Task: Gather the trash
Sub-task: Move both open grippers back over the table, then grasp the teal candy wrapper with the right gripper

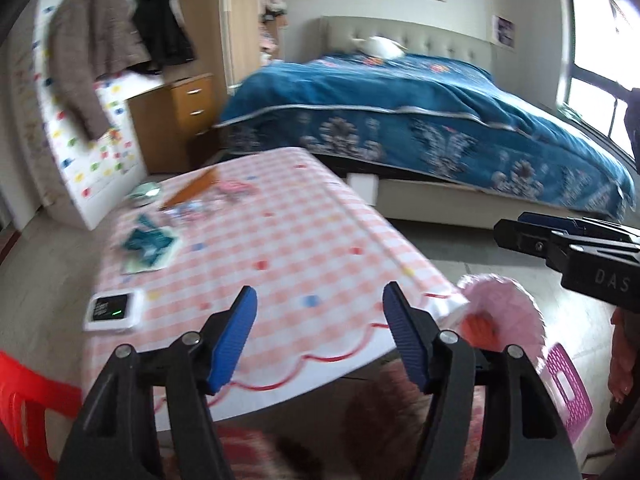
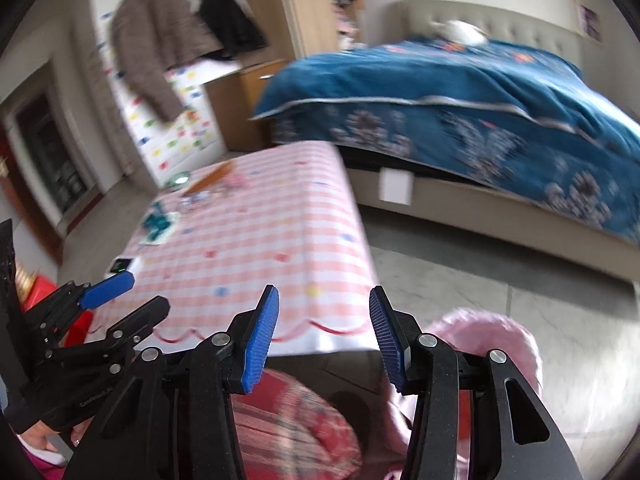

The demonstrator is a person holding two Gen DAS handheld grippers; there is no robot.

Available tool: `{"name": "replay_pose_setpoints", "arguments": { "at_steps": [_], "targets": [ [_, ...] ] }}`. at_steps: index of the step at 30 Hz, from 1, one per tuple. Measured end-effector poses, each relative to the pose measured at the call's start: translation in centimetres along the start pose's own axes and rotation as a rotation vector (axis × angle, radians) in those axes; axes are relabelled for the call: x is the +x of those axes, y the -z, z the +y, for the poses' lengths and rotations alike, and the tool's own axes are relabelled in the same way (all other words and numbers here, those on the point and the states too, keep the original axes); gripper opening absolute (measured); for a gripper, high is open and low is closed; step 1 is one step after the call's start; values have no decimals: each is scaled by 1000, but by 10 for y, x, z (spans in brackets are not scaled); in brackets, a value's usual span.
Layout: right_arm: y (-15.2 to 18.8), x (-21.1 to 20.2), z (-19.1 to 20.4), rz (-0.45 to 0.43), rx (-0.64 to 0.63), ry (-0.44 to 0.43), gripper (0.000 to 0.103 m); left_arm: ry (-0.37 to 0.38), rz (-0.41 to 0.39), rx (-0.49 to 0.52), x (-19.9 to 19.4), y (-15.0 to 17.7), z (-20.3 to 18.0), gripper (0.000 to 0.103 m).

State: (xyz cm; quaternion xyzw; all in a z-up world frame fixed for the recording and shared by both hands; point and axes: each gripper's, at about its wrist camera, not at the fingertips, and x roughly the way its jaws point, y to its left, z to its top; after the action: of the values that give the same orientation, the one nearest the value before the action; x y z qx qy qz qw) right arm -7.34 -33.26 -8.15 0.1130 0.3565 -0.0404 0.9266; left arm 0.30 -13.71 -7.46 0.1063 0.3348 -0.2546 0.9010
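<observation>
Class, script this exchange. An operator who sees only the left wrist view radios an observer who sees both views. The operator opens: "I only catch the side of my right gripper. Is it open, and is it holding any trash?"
Observer: The right gripper is open, with its blue pads wide apart and nothing between them.
Operator: What lies beneath it?
Observer: Red plaid fabric, just short of the near edge of the checked table.
Operator: Anything further left that I miss?
Observer: A dark recess in the wall, left of the table. It is too blurred to identify.
</observation>
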Motion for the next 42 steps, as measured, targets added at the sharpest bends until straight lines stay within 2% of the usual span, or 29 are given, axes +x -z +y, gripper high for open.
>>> {"name": "replay_pose_setpoints", "arguments": {
  "at_steps": [5,7,8,12,16,23,25,28,31,33,42],
  "targets": [
    [-14,17,57,8,-126,-91,49,-95,-5,-78,-12,6,45,66],
    [-17,25,78,14,-175,-121,53,-138,-4,-103,-16,9,62,67],
    [-18,25,83,16,-184,-125,56,-164,-3,-115,-20,11,71,67],
    [-27,44,124,46,-252,-160,56,-230,-2,-178,-28,21,106,71],
    [-31,53,146,50,-283,-183,57,-283,16,-251,-31,30,141,72],
    [-40,89,182,94,-348,-229,57,-335,30,-317,-28,36,185,73],
    [-43,98,190,104,-364,-234,57,-353,32,-335,-24,37,199,79],
    [-50,123,209,122,-393,-242,57,-371,37,-358,-20,37,214,79],
    [-52,137,216,122,-404,-248,66,-390,44,-381,-14,36,232,82],
    [-55,154,223,125,-417,-251,69,-395,51,-391,-8,34,240,82],
    [-82,226,251,173,-451,-273,70,-392,103,-409,31,24,270,82]
  ]
}}
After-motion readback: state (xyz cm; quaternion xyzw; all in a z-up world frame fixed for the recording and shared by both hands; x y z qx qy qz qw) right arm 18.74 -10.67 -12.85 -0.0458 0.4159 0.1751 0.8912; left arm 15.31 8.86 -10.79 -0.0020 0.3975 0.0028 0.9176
